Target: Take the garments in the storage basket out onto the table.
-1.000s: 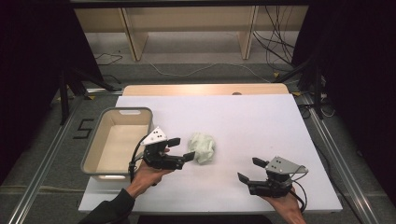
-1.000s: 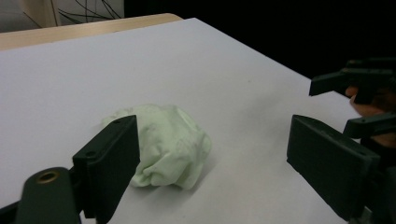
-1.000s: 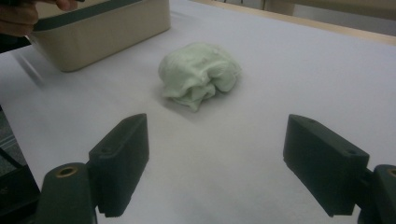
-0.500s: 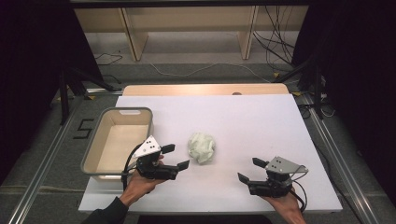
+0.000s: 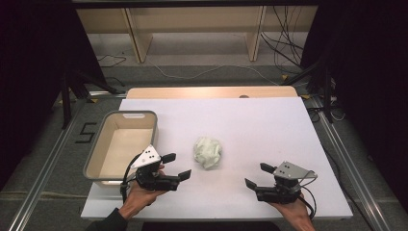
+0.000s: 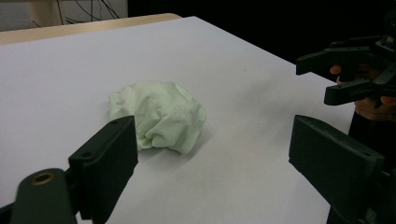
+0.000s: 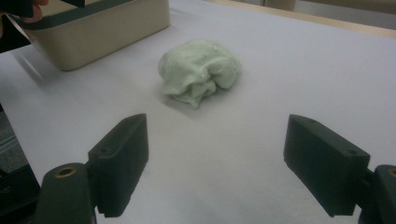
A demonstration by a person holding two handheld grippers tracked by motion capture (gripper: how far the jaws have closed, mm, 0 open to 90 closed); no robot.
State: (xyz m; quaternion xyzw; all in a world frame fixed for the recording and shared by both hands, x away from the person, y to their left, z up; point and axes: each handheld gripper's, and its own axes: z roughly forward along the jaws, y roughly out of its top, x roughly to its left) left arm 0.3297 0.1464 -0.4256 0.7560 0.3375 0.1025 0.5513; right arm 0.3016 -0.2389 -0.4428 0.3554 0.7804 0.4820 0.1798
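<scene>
A crumpled, soft pale-green cloth (image 5: 208,152) sits mid-frame on the smooth white table (image 5: 250,125); left gripper (image 5: 175,167) and right gripper (image 5: 257,176) both gape wide, empty.

A white table (image 5: 269,130) stands on a grey floor (image 5: 202,77). Behind it is a light wooden shelf frame (image 5: 192,24), and black cables (image 5: 284,48) lie on the floor. Dark curtains (image 5: 29,57) hang at both sides, and metal rails (image 5: 48,159) run along the table.
</scene>
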